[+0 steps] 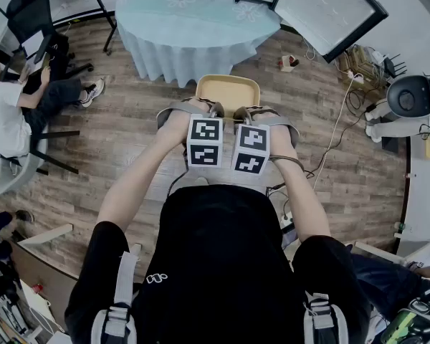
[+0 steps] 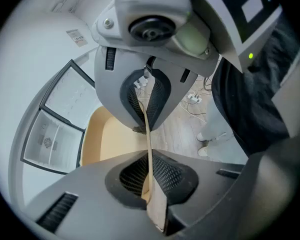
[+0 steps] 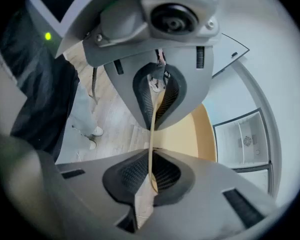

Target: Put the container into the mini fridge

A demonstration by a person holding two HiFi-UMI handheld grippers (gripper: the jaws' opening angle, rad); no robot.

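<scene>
Head view: the left gripper (image 1: 212,109) and right gripper (image 1: 242,112) sit side by side, both at the near rim of the tan container (image 1: 228,92), which extends ahead of them

Left gripper view: the jaws are clenched on the container's (image 2: 110,139) thin rim; the open mini fridge (image 2: 60,119) lies beyond, to their left

Right gripper view: the jaws clamp the same rim, the container (image 3: 187,134) stretching forward and right toward the fridge (image 3: 242,141)
</scene>
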